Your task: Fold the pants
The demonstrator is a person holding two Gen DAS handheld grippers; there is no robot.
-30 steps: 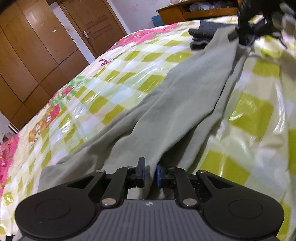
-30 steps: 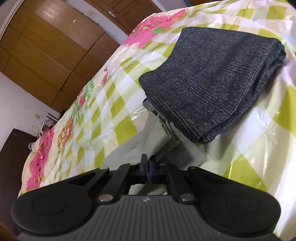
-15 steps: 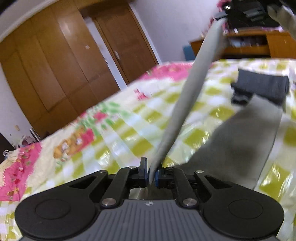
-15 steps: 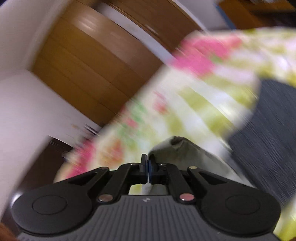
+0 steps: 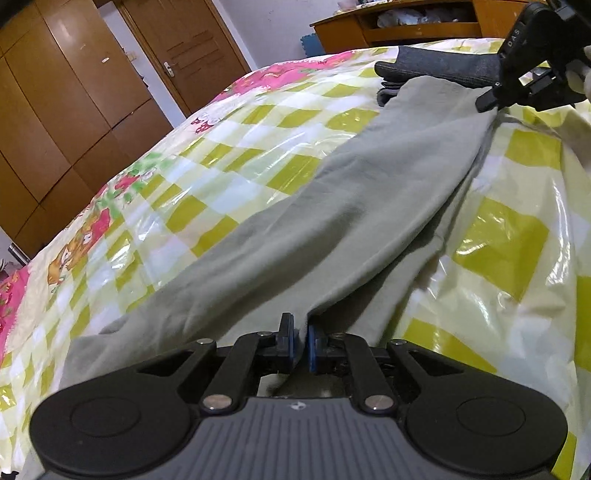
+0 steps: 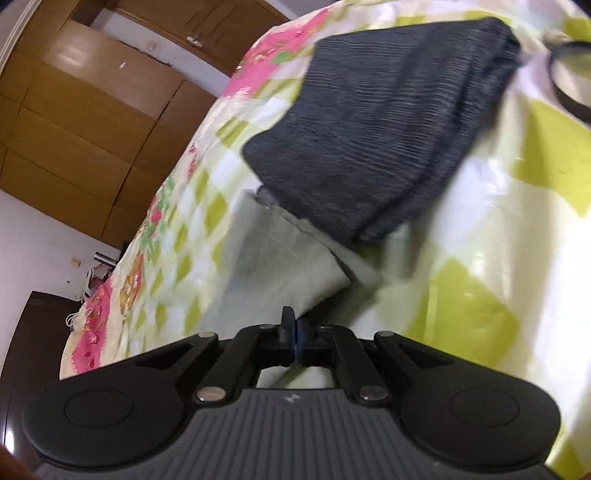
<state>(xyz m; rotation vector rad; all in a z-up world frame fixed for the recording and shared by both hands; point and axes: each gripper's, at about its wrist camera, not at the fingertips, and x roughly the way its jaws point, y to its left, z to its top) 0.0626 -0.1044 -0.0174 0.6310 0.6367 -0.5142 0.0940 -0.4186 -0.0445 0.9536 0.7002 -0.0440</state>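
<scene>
Grey-green pants [image 5: 354, 206] lie lengthwise on the checked bedspread [image 5: 236, 147], one leg folded over the other. At the near end my left gripper [image 5: 302, 345] is shut on a pinch of the pants fabric. The far end of the pants [image 6: 280, 269] shows in the right wrist view, where my right gripper [image 6: 295, 343] is shut on its edge. From the left wrist view the right gripper [image 5: 517, 79] appears at the top right, low over the far end of the pants.
A folded dark grey garment [image 6: 391, 144] lies just beyond the pants' far end, overlapping it. Brown wardrobe doors [image 5: 59, 110] and a room door [image 5: 184, 48] stand left of the bed. A wooden shelf [image 5: 406, 26] is behind the bed.
Half a second ago both grippers held the pants lifted and stretched in the air. Now the pants lie back flat on the bed, with both grippers low again.
</scene>
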